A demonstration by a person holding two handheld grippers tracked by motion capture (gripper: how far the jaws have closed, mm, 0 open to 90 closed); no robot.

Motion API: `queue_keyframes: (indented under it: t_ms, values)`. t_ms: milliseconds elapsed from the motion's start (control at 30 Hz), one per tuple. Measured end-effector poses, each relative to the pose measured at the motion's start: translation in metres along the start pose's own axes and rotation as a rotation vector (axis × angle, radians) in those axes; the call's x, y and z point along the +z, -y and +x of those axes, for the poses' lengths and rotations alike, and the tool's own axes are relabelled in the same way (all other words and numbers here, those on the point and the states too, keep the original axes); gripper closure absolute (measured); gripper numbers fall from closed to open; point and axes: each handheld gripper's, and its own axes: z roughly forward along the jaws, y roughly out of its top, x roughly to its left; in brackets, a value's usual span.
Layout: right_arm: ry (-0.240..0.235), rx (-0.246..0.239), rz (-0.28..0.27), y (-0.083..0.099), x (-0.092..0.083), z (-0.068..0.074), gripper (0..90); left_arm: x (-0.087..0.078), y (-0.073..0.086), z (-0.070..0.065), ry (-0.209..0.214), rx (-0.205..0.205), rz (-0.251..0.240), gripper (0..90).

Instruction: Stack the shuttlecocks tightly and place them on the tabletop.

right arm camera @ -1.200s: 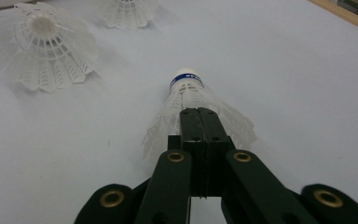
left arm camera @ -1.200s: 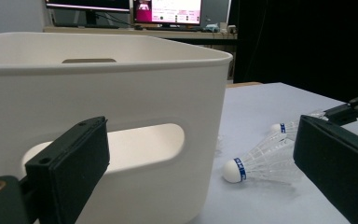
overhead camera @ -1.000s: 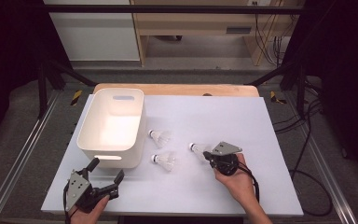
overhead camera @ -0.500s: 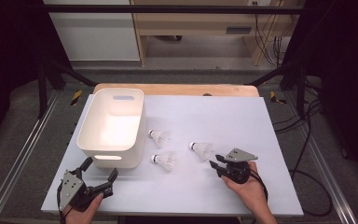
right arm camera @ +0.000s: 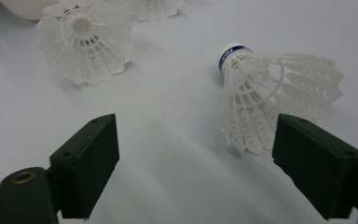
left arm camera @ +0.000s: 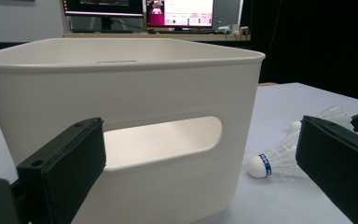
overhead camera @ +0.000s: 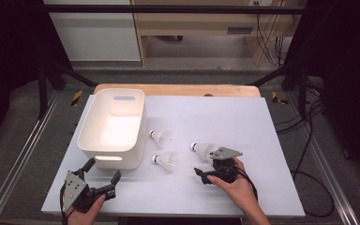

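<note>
At the near right of the table (overhead camera: 262, 122), the right gripper (overhead camera: 201, 174) sits low over the white surface with its jaws apart; they have just been opening, and nothing lies between them. In the right gripper view one shuttlecock (right arm camera: 270, 88) lies on its side just ahead of the right-hand jaw, cork with a blue band pointing away and its skirt close to that jaw, though whether they touch I cannot tell. In the high view this shuttlecock (overhead camera: 201, 149) rests just beyond the gripper. A second shuttlecock (overhead camera: 165, 161) lies to its left, near the front corner of the white bin (overhead camera: 93, 136), and a third shuttlecock (overhead camera: 161, 137) lies a little farther back, beside the bin's right wall. All three rest on the table, apart from one another.

At the near left corner, the left gripper (overhead camera: 102, 171) is held in the person's hand with its jaws spread wide and empty, pointing at the near wall of the bin. The left gripper view looks straight at that wall and its handle slot (left arm camera: 168, 140), with a shuttlecock lying on the table to the right.
</note>
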Motion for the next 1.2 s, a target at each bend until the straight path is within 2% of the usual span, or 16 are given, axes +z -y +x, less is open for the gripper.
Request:
queue_keyframes:
  t_ms: [200, 400, 500, 633, 700, 833, 867, 1033, 1200]
  values:
    - [0.008, 0.024, 0.02, -0.011, 0.01, -0.004, 32.6, 0.0, 0.0, 0.0, 0.0, 0.004, 0.001, 1.6]
    - [0.027, 0.024, 0.019, -0.015, 0.016, -0.008, 58.3, 0.002, 0.001, -0.002, 0.004, 0.009, 0.009, 1.7]
    - [0.034, 0.007, 0.022, -0.013, 0.016, -0.008, 72.4, 0.002, 0.001, -0.003, 0.006, 0.01, 0.009, 1.7]
    - [0.04, -0.016, 0.01, -0.013, 0.011, -0.006, 86.3, 0.002, 0.001, -0.004, 0.011, 0.016, 0.015, 1.7]
    - [0.04, -0.026, 0.001, -0.011, 0.01, -0.007, 89.4, 0.002, 0.001, -0.004, 0.011, 0.016, 0.016, 1.7]
    - [0.037, -0.031, -0.008, -0.006, 0.004, -0.008, 90.0, 0.001, 0.0, -0.002, 0.006, 0.012, 0.009, 1.7]
    - [0.028, -0.024, -0.016, -0.004, 0.001, -0.008, 90.0, 0.001, 0.0, -0.002, 0.006, 0.011, 0.008, 1.7]
    - [-0.014, -0.057, -0.043, 0.002, -0.007, 0.0, 90.0, 0.003, 0.001, -0.003, 0.011, 0.012, 0.011, 1.7]
    - [-0.057, -0.079, -0.06, 0.002, -0.007, 0.011, 90.0, 0.002, 0.001, -0.003, 0.009, 0.012, 0.009, 1.8]
